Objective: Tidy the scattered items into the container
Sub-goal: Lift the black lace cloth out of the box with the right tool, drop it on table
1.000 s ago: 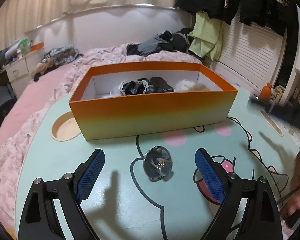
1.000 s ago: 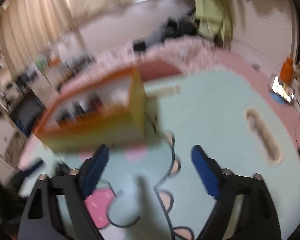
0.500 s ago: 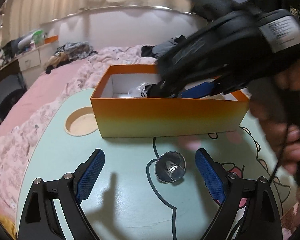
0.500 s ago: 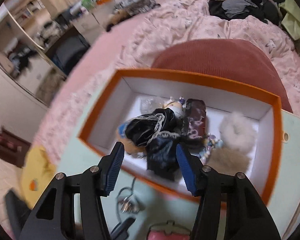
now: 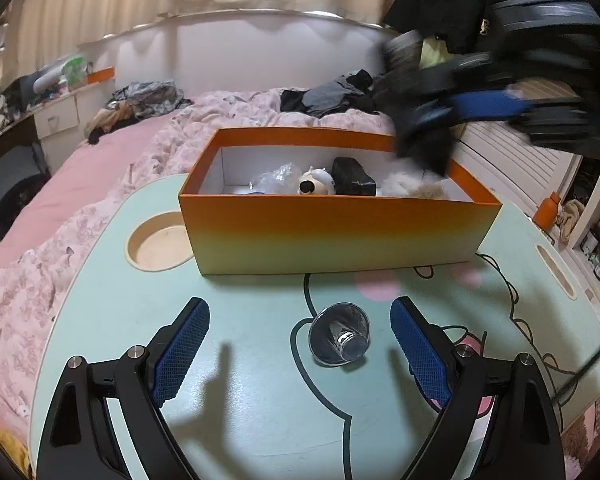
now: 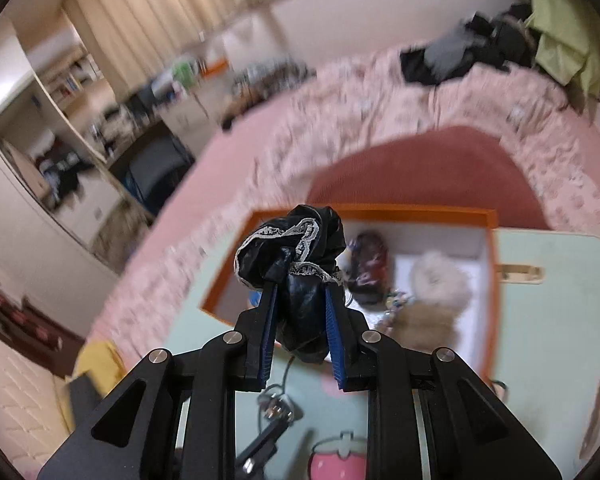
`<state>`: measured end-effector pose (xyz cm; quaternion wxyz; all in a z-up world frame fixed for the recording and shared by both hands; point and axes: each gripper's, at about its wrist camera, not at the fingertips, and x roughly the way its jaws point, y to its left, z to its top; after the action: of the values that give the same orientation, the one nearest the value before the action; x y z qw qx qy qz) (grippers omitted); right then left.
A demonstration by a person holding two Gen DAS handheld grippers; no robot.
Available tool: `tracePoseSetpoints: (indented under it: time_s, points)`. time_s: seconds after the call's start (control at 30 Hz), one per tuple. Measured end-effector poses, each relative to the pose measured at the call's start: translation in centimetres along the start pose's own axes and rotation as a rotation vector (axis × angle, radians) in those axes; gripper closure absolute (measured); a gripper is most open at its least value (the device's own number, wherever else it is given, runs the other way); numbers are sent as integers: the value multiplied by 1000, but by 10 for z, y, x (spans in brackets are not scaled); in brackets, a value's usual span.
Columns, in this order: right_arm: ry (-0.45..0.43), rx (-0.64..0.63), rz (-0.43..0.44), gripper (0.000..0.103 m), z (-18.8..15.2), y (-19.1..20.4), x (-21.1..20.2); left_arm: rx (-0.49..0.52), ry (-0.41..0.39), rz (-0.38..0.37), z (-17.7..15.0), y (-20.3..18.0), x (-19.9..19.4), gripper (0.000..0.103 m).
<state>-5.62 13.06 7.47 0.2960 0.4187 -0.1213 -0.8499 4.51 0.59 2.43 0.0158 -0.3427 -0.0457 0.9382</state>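
Glass cup [image 5: 340, 339] lies tipped on the tabletop [image 5: 236, 384] between our left gripper [image 5: 300, 354]'s wide fingers, mouth toward the orange box [image 5: 332, 232] just beyond; our right gripper [image 6: 300, 312] clamps black lace-trimmed cloth [image 6: 296, 256] above it.

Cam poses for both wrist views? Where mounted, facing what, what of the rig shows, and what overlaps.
Left wrist: on the left gripper, low over the mint table, facing the orange box and bed; its open blue fingers frame a clear cup; the blurred right gripper shows too.
Right wrist: on the right gripper, above the box, tilted down; its fingers clamp a black lace-trimmed cloth.
Shared: box, table, bed.
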Motion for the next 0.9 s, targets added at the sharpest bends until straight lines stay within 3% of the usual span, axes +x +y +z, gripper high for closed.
tracePoseSetpoints:
  time_s: [0.1,0.17,0.3,0.47,0.6,0.7,0.77,0.9]
  points:
    - [-37,12,7,79,-17,-5,-37,-10,2,-6,0,1,0,11]
    - [-2,21,-3,79,-35,-12,-47,-15,5,-10,1,3,1,11]
    - [135,77,-4,79,-68,-34,-30,-16,13,-11,3,6,3,11]
    - [182,202,22,72,-91,-62,3,-13,17,-13,3,7,3,11]
    - [52,204,39,62,-94,-60,0,-16,21,-14,3,6,4,11]
    - [-67,192,58,40,-98,-53,-20,-19,26,-14,4,7,5,11]
    - [-161,154,10,21,-103,-47,-39,-18,27,-17,4,8,5,11]
    - [-180,91,-158,21,-114,-46,-49,-15,29,-16,4,7,6,11]
